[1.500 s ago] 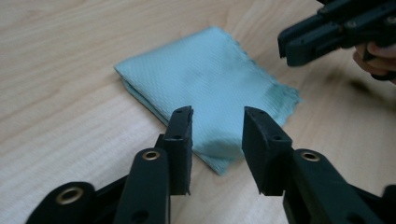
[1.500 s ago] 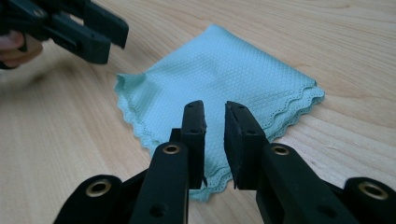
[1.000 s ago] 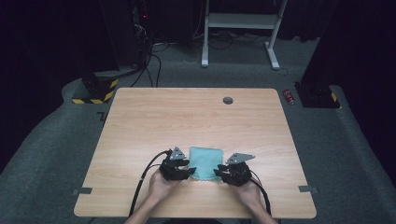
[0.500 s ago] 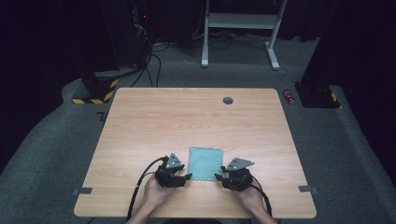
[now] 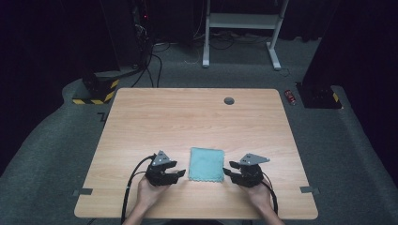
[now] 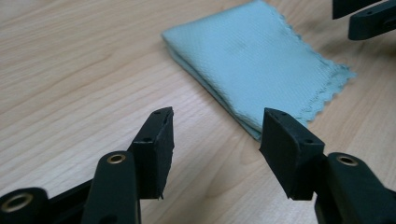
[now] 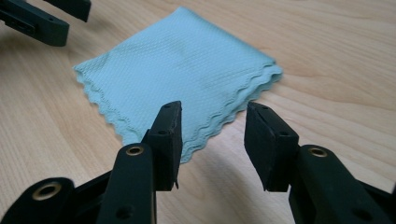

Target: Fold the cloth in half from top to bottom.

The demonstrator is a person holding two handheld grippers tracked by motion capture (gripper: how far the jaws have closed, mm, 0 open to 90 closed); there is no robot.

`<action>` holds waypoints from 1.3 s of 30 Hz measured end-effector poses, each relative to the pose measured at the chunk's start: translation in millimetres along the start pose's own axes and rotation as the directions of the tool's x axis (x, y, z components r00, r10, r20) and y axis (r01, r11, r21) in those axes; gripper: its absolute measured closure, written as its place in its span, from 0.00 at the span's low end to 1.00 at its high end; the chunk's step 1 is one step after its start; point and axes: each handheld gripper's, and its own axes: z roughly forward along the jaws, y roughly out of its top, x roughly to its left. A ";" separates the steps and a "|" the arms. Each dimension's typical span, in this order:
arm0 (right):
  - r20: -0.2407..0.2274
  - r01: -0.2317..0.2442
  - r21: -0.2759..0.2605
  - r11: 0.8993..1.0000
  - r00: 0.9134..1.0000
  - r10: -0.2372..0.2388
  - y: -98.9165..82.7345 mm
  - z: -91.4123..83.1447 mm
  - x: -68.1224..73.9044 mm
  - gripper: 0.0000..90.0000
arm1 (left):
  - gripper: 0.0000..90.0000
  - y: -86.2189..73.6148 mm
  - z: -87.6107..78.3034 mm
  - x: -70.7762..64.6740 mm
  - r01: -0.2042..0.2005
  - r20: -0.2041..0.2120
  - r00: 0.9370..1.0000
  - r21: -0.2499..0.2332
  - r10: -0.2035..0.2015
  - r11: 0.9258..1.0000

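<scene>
A light teal cloth [image 5: 206, 164], folded into a flat square with scalloped edges, lies on the wooden table [image 5: 187, 122] near its front edge. My left gripper [image 5: 180, 174] sits just left of the cloth, jaws pointing at it, a small gap between. Its jaws have just been opening and hold nothing; in the left gripper view [image 6: 217, 121] the cloth [image 6: 261, 56] lies just ahead of them. My right gripper [image 5: 226, 171] sits just right of the cloth. It too has just been opening; its jaws [image 7: 215, 116] stand apart and bare, short of the cloth's corner [image 7: 187, 70].
A small dark round grommet [image 5: 229, 101] sits near the table's far edge. Grey tape marks [image 5: 82, 191] flank the front corners. On the floor beyond are a white desk frame [image 5: 244, 21], a yellow-and-black block [image 5: 94, 91] and a red can [image 5: 291, 97].
Both grippers have drawn back off the cloth's lower corners, left one leftward, right one rightward, and their jaws have widened. The cloth stays flat on the table.
</scene>
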 end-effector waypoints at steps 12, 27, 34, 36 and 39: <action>0.057 -0.072 -0.058 0.996 0.995 0.076 -1.9 -15.3 -20.1 0.64 | 0.48 -8.8 -18.5 25.0 0.099 -0.076 0.992 -0.063 -0.103 0.993; 0.168 -0.117 -0.048 0.992 0.978 0.124 -18.3 -25.7 -43.9 0.65 | 0.47 -30.7 -23.7 44.7 0.156 -0.200 0.966 -0.057 -0.165 0.986; 0.223 -0.135 -0.009 0.991 0.966 0.133 -28.4 -28.1 -51.7 0.65 | 0.44 -36.6 -24.1 51.0 0.167 -0.229 0.958 -0.053 -0.175 0.985; 0.236 -0.138 -0.001 0.990 0.962 0.135 -30.8 -28.2 -54.2 0.64 | 0.44 -36.7 -24.5 51.8 0.159 -0.245 0.955 -0.050 -0.167 0.986; 0.257 -0.137 0.011 0.991 0.958 0.130 -34.2 -27.3 -56.1 0.64 | 0.43 -36.4 -23.8 50.6 0.146 -0.268 0.951 -0.042 -0.152 0.988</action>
